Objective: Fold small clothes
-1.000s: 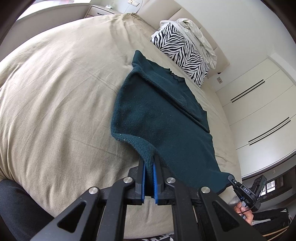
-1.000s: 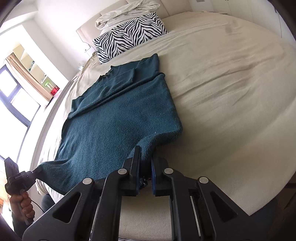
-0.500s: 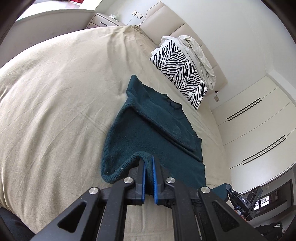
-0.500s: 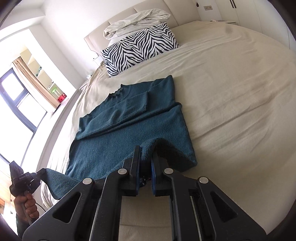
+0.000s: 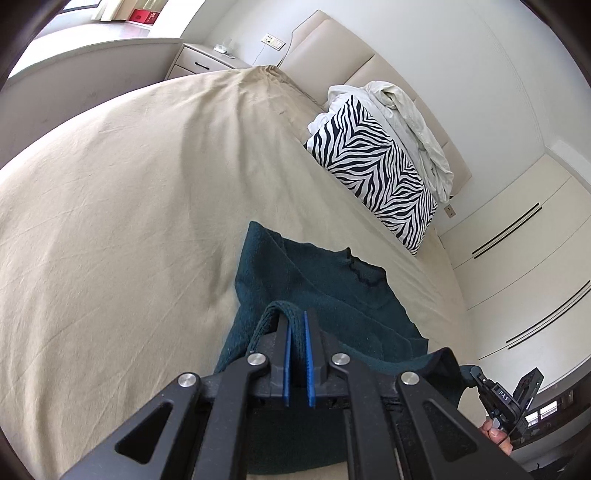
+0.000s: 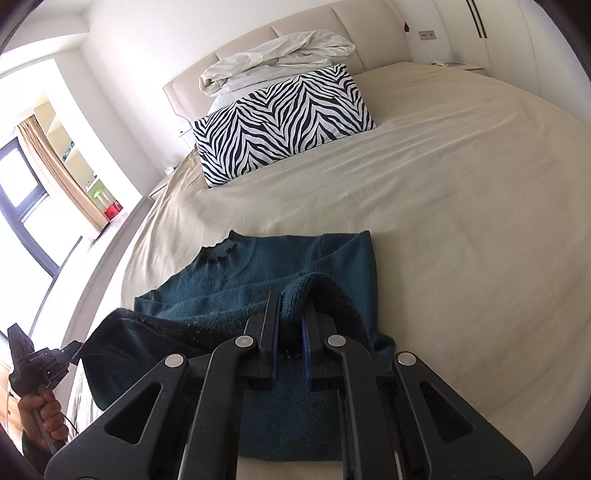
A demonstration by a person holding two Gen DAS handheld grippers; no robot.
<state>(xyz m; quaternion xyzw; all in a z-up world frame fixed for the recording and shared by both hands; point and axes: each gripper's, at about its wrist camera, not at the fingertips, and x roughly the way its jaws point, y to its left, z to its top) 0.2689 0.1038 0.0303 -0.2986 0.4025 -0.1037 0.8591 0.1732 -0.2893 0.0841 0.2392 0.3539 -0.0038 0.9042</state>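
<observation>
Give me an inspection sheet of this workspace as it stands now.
Surface: beige bedsheet, lightly creased.
Job's things: teal sweater lying neck toward the headboard, its near hem lifted over the body.
Clutter: zebra-print pillow; crumpled white bedding behind it.
Grippers: left gripper and right gripper each shut on a hem corner.
Cables: thin cord below the hand.
Surroundings: padded headboard, wardrobe doors, nightstand, window with curtain.
</observation>
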